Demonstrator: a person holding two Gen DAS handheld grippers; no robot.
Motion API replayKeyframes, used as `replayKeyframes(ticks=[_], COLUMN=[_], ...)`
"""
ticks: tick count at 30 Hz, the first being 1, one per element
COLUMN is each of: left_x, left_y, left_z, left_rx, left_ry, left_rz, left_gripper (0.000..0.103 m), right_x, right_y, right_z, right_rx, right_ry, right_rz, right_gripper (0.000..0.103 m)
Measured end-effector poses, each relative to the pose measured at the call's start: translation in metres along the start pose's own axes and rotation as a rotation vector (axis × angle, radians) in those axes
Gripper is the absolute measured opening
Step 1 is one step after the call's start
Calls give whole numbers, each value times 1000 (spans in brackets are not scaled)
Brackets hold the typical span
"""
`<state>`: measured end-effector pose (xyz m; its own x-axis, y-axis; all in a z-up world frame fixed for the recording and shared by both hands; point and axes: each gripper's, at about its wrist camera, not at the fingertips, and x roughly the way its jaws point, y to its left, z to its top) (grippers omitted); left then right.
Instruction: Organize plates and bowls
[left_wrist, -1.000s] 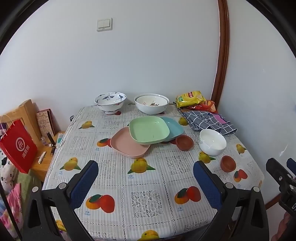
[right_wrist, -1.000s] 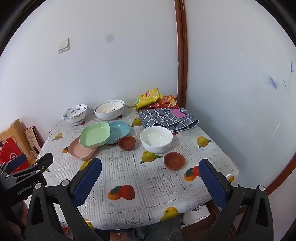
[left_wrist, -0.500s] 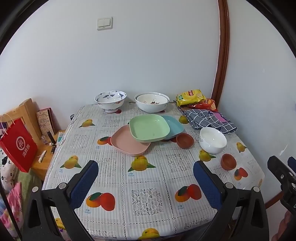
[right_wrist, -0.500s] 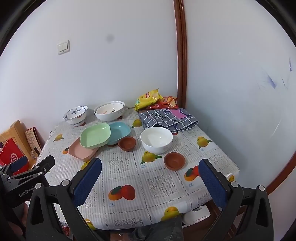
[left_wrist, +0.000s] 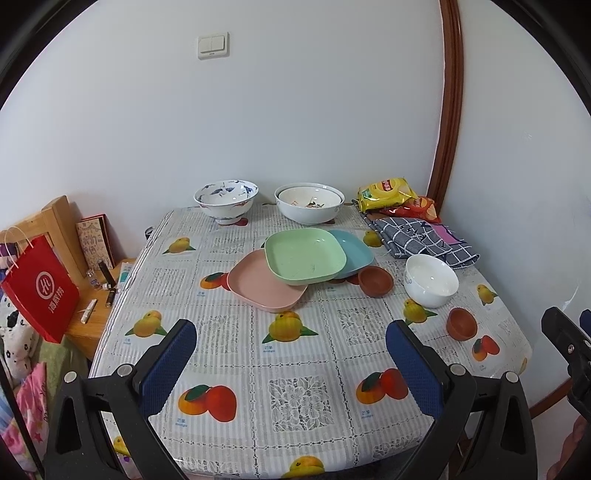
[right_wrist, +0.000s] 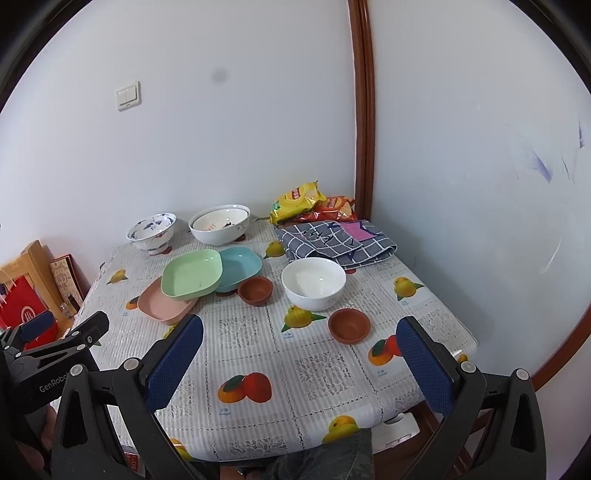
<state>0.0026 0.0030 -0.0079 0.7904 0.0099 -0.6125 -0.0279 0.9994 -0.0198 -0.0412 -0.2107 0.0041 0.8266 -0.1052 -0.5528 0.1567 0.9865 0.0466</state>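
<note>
Fruit-print tablecloth (left_wrist: 295, 369): start of task; left gripper (left_wrist: 288, 354) and right gripper (right_wrist: 301, 350) wide open, empty; next, approach green plate (left_wrist: 304, 254) at 12 o'clock.

White lettering reading "GenRobo", cut off, is showing on the left tool (right_wrist: 51, 382); other print is too blurred.
</note>
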Motion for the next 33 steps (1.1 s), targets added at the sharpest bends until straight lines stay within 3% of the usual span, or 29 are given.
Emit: replayKeyframes(ticks=[33], left_x=[8], left_y=[-4], left_z=[-3], left_rx=[11], left_ry=[31], left_rz=[15], left_gripper=[103], right_x=[14], right_y=[-10], right_z=[-12], right_rx=[29], right_ry=[19], right_rz=[48], right_gripper=[103])
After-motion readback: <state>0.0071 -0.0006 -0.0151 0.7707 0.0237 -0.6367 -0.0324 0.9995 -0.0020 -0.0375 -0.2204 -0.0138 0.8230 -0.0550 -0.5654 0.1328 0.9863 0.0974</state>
